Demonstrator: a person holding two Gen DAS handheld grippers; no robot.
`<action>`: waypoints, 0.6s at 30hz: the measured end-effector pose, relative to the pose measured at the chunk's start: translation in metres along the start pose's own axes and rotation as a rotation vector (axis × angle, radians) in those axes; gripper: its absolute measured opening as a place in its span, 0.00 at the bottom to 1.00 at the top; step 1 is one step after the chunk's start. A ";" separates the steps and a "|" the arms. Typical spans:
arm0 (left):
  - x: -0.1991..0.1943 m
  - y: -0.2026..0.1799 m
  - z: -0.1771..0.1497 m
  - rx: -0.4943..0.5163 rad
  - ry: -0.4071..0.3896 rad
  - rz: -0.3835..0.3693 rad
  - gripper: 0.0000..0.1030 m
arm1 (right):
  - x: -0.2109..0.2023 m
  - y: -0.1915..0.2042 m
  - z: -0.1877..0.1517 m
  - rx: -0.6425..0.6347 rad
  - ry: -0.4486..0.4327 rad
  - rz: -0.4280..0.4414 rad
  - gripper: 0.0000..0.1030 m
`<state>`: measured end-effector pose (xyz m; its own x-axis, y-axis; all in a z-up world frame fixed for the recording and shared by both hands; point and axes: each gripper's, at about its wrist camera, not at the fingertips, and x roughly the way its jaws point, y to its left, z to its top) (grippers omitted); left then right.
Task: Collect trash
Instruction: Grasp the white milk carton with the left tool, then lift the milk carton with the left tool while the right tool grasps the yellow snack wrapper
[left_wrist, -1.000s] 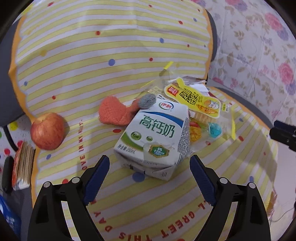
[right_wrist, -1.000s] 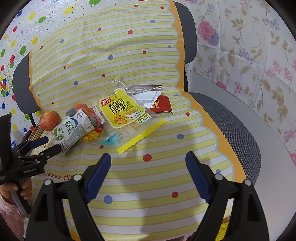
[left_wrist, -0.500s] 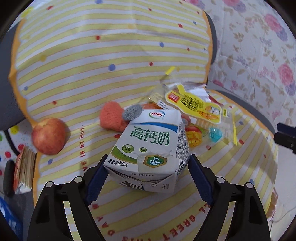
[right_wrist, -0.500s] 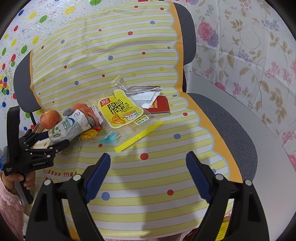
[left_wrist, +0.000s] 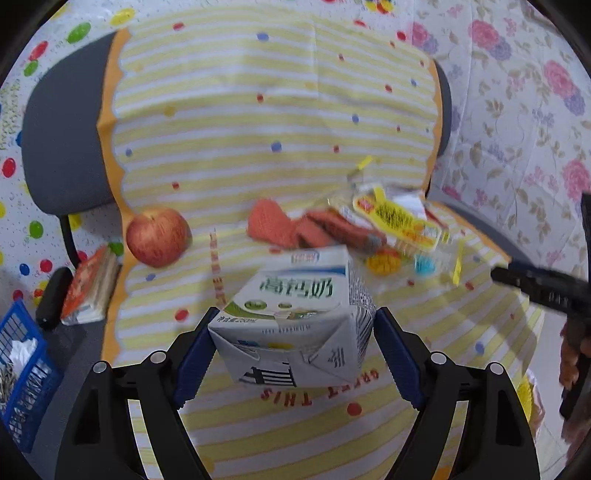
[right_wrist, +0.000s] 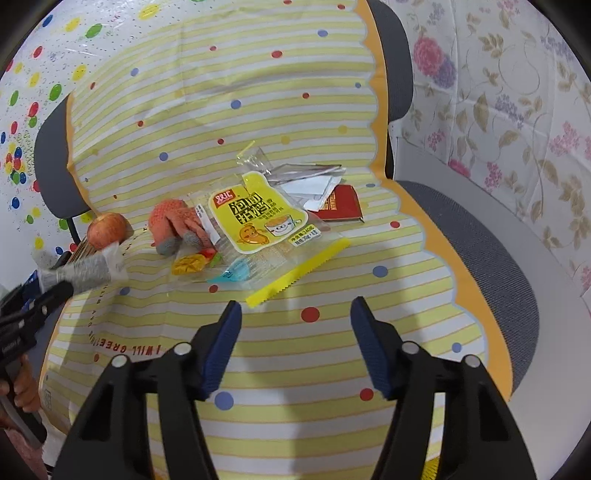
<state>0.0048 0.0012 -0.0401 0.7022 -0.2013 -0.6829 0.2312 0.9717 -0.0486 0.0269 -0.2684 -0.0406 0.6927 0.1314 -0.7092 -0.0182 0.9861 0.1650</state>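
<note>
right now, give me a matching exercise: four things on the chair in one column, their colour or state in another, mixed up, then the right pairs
Things:
1. milk carton
2. apple
3. knitted glove
4. small booklet

Colour or state:
A. dark red, flat on the striped cover, behind the yellow snack wrapper
B. round and red, lying at the cover's edge
C. white, clamped between the left gripper pads
D. orange with grey fingertips

Pairs: 1-C, 2-B, 3-D, 4-A
</note>
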 end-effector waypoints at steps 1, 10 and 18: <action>0.005 -0.001 -0.004 0.005 0.023 0.002 0.80 | 0.003 -0.001 0.001 0.005 0.004 -0.002 0.58; 0.030 -0.005 -0.009 0.016 0.088 0.042 0.85 | 0.012 -0.005 0.004 0.004 0.009 0.001 0.59; 0.055 -0.009 0.002 0.025 0.120 0.060 0.85 | 0.021 -0.012 0.005 0.015 0.031 0.010 0.71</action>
<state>0.0426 -0.0192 -0.0752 0.6301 -0.1254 -0.7663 0.2093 0.9778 0.0122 0.0453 -0.2780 -0.0542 0.6701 0.1444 -0.7281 -0.0143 0.9832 0.1819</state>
